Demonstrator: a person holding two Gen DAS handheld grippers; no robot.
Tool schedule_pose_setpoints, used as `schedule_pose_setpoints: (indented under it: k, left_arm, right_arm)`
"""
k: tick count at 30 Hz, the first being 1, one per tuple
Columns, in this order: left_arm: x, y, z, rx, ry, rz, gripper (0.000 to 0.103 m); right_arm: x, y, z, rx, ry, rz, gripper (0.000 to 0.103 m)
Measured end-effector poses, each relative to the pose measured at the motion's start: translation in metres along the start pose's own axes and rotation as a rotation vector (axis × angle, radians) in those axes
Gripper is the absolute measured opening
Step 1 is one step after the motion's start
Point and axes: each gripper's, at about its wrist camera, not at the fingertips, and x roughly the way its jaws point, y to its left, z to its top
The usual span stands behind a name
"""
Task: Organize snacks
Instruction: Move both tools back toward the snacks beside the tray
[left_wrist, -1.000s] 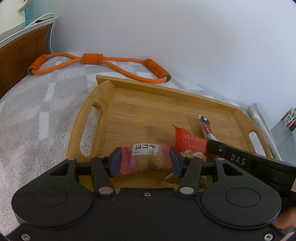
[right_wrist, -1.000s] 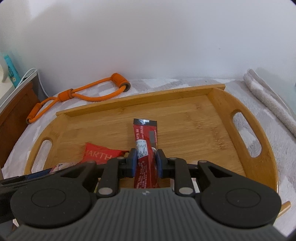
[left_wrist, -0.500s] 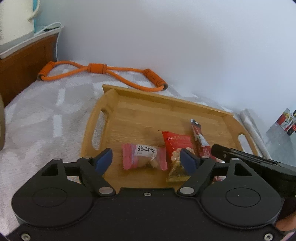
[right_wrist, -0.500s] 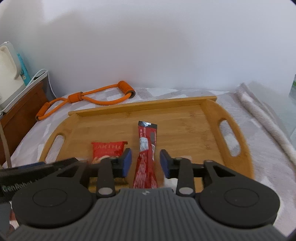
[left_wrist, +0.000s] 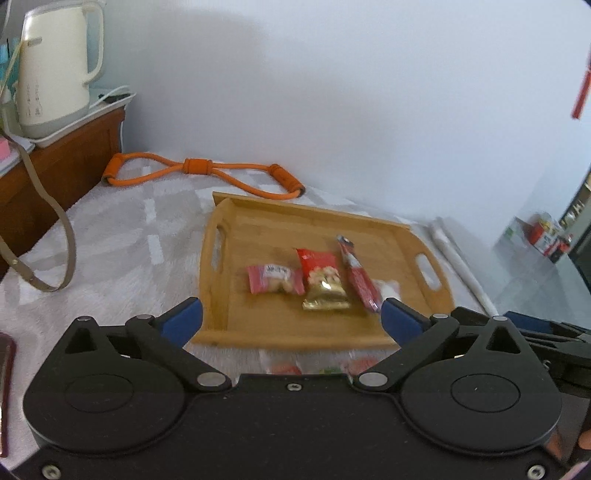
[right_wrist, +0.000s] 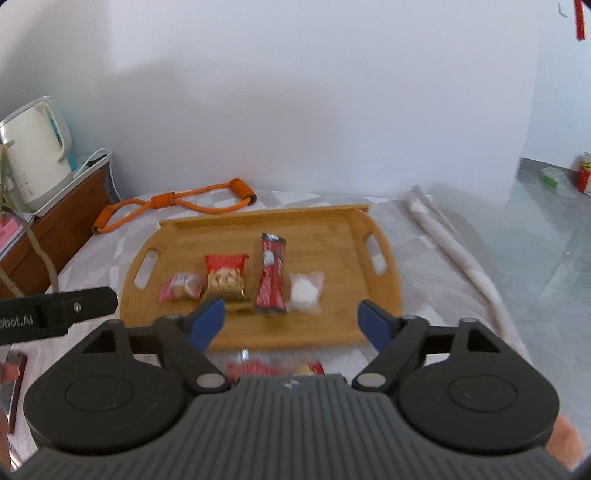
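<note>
**Both tongs gaping at the near edge of the tray**

The left gripper (left_wrist: 291, 317) is hanging with its blue-padded fingers spread wide and gripping nothing, at the near edge of the bamboo serving tray (left_wrist: 258, 332). The right gripper (right_wrist: 291, 321) is likewise gaping, holding nothing, over that same near edge. On the tray four snacks are lying in a row, left to right: a pink wrapped candy (right_wrist: 181, 288), a red-and-gold nut packet (right_wrist: 225, 280), a long red stick sachet (right_wrist: 271, 275) and a clear-wrapped white sweet (right_wrist: 304, 291). More wrapped snacks (right_wrist: 273, 367), blurred, are lying on the grey blanket (right_wrist: 424, 266) just near of the tray. Beyond the tray, an orange figure-eight resistance band (right_wrist: 173, 206) is lying by the wall, and a cream electric kettle (left_wrist: 55, 70) is standing far left.
</note>
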Motion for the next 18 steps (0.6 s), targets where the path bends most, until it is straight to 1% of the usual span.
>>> schedule_pose_setpoints:
  k: [2,3,5,8,10,12,15,17,18]
  left_arm:
    - [-0.018,0.000,-0.009,0.019,-0.010,-0.008,0.103]
    - [-0.026,0.000,-0.013,0.020,-0.015,-0.003,0.103]
    - [-0.039,0.001,-0.022,0.016,-0.018,0.006,0.103]
    - [-0.048,0.003,-0.032,0.029,-0.032,0.010,0.103]
    - [-0.049,0.004,-0.039,0.045,-0.040,0.018,0.103]
    - [-0.044,0.006,-0.046,0.062,-0.047,0.027,0.103]
    - [-0.025,0.010,-0.059,0.065,-0.042,0.050,0.103]
    - [-0.005,0.012,-0.067,0.071,-0.014,0.058,0.103]
    - [0.004,0.013,-0.070,0.074,0.003,0.060,0.103]
  right_arm:
    - [-0.022,0.003,-0.009,-0.024,0.001,0.003,0.092]
    - [-0.030,0.006,-0.012,-0.048,0.005,0.006,0.095]
    - [-0.046,0.012,-0.015,-0.120,0.006,-0.005,0.097]
    - [-0.061,0.019,-0.013,-0.214,-0.005,-0.009,0.102]
    - [-0.065,0.021,-0.013,-0.273,-0.009,0.003,0.103]
    - [-0.061,0.023,-0.016,-0.334,0.001,0.015,0.103]
    - [-0.037,0.017,-0.028,-0.398,0.020,0.031,0.103]
    - [-0.016,0.008,-0.038,-0.392,0.031,0.051,0.102]
    - [-0.006,0.004,-0.041,-0.378,0.046,0.052,0.100]
